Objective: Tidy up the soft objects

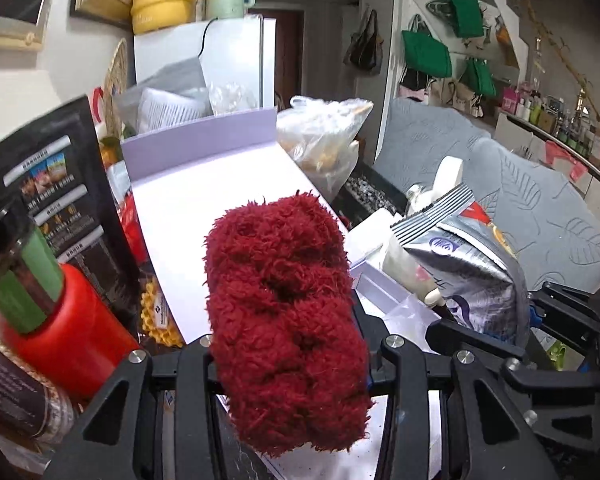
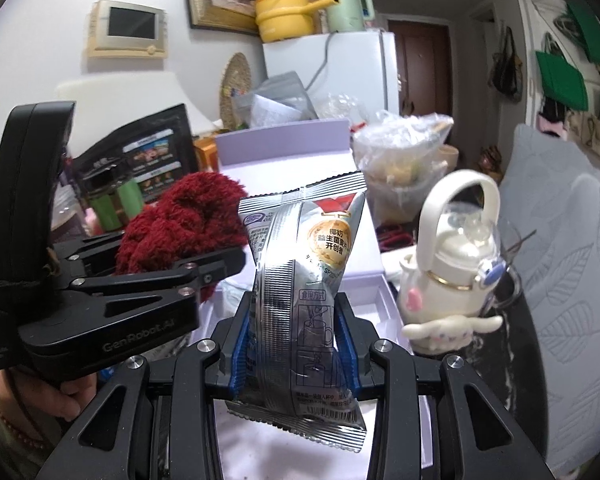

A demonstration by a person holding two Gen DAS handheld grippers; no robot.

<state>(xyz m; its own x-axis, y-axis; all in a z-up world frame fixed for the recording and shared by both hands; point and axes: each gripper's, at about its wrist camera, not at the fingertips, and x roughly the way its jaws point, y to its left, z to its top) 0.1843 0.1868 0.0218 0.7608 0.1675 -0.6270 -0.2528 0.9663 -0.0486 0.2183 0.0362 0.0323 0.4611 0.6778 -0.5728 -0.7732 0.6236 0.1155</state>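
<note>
we are clamping our right gripper (image 2: 296, 344) on a silver snack packet (image 2: 304, 280) printed with chinese writing, upright above the open lavender box (image 2: 284, 140). our left gripper (image 1: 290, 356), marked "genrobot.ai" on its body, is squeezing a fluffy red cloth (image 1: 284, 300) over the white box lid (image 1: 204, 200). clutter is crowding both lid edges: a black pouch (image 1: 56, 184) left, a cream bottle (image 2: 452, 264) right.

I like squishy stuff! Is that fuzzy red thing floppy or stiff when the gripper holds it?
Probably floppy: the fuzzy red thing bulges around the shut left gripper and sags below it. It looks light, since it barely droops. Its shaggy pile likely keeps it from slipping.
</note>
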